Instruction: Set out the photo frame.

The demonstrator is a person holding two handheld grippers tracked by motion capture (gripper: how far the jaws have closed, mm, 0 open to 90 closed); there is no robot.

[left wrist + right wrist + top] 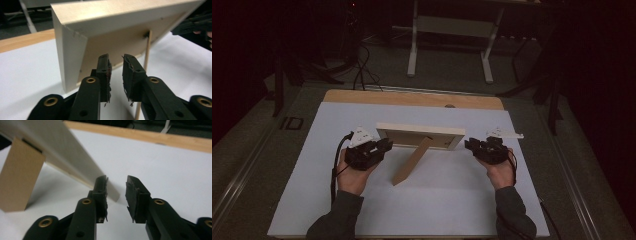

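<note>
The picture frame stands near the middle of the high view on the white sheet. Its long axis runs left to right across the picture, its back is turned toward you, and it leans away at the top. Its wooden prop leg slants from the middle of the back down toward the lower left and ends on the sheet between your two hands.

In the left gripper view the frame fills the upper half, its pale end face at left of centre and its brown back panel running off to the upper right. The prop shows there edge-on as a thin strip at right of centre.

Your left gripper sits just beside the frame's left end. Its jaws stand a narrow gap apart with nothing pinched between them, and their tips are close to the lower back edge of the frame; I cannot tell whether they touch it.

Your right gripper is just off the frame's right end. In the right gripper view its jaws are parted with nothing between the pads, and the frame's lower corner lies just behind the left-hand jaw.

The sheet covers a wooden table, whose bare strip shows along the far edge.
</note>
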